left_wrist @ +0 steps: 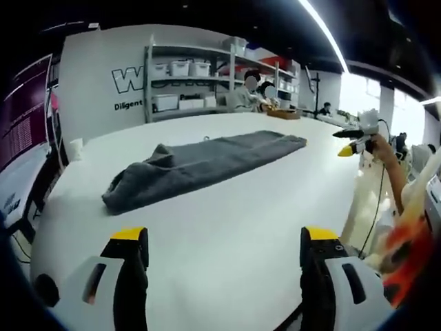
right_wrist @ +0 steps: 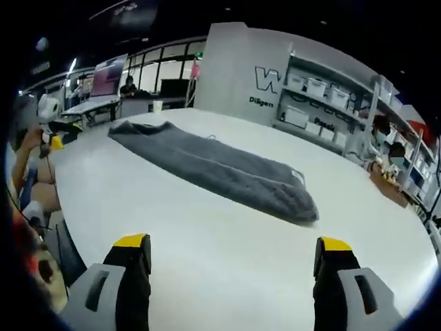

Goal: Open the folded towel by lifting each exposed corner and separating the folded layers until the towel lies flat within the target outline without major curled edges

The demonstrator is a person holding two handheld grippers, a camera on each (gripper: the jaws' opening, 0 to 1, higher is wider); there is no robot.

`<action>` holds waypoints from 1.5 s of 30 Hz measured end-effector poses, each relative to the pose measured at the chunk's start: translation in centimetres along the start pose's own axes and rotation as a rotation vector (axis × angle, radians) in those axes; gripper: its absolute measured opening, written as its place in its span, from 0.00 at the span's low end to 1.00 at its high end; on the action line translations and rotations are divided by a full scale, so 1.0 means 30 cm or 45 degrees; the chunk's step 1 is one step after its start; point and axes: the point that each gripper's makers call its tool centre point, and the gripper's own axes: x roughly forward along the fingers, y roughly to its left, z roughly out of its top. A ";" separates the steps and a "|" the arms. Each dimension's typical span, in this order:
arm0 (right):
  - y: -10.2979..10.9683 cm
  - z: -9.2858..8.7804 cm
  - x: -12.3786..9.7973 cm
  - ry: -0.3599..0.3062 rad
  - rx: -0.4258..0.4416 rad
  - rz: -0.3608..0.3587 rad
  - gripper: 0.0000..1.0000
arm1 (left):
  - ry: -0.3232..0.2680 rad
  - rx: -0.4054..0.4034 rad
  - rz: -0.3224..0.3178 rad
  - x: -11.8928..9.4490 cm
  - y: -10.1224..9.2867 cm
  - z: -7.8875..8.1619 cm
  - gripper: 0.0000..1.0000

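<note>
Hovering above table (left_wrist: pixel 227 227), both hand-held grippers (left_wrist: pixel 224 252) (right_wrist: pixel 234 258) spread wide, towel (left_wrist: pixel 200 165) untouched.

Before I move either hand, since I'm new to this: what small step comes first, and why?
Probably bring the right gripper forward to the gray towel's nearest end. Both grippers are open, holding nothing, short of the towel, which lies folded into a long strip on the white table.

Bare table (left_wrist: pixel 227 227) lies open all around the folded towel (left_wrist: pixel 200 165).
</note>
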 end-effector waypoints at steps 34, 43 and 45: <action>0.070 -0.077 -0.035 -0.025 0.046 0.104 0.97 | 0.091 0.285 0.251 0.586 0.349 0.265 0.45; 0.062 -0.099 -0.045 -0.010 0.056 0.102 0.97 | 0.160 0.440 0.290 0.645 0.375 0.237 0.09; 0.062 -0.099 -0.045 -0.010 0.057 0.102 0.97 | 0.182 0.462 0.276 0.650 0.371 0.228 0.06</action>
